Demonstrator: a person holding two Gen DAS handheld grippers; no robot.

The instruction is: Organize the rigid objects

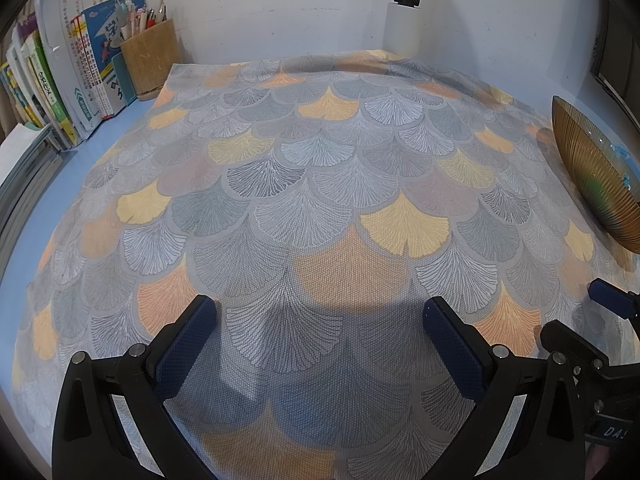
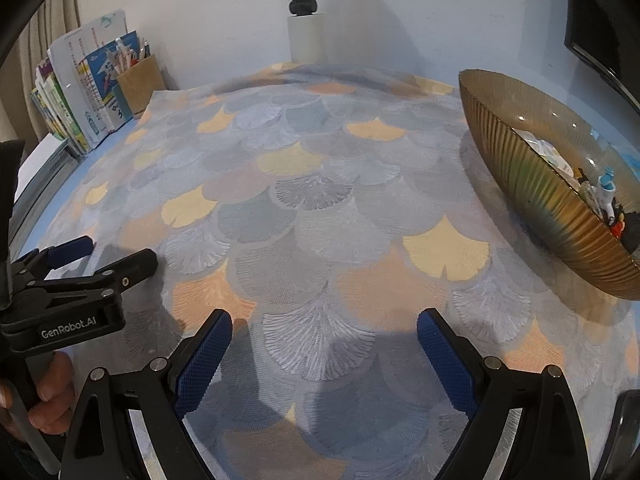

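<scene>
Hovering low over the cloth (image 1: 320,184), the left gripper (image 1: 320,340) has its fingers (image 1: 188,344) spread wide and released, with nothing between them. The right gripper (image 2: 324,344) sits the same way in its own view: blue pads apart, fingers (image 2: 204,356) released, only patterned fabric between them.

The cloth, printed with grey, yellow and orange fan-shaped leaves, covers most of the blue desk (image 1: 60,184); a strip of bare desk shows along its left edge.

At the right side of the cloth stands a ribbed amber bowl (image 2: 532,184). From the right wrist view, small things (image 2: 600,196) lie inside it against the near wall: something white and light blue that may be a small bottle or pen, with red and dark bits beside it; the view is too distorted to name them surely. From the left wrist view only the bowl's outer wall (image 1: 592,168) shows at the frame's right edge.

At the far left corner, by the white wall, a row of books (image 1: 68,80) stands upright, and just beside them a brown pen holder (image 1: 152,60) full of pens.

In the right wrist view the left gripper (image 2: 72,272) appears at the left edge, held by a hand (image 2: 44,396), its fingers apart. In the left wrist view the right gripper's tip (image 1: 612,300) shows at the right edge.
</scene>
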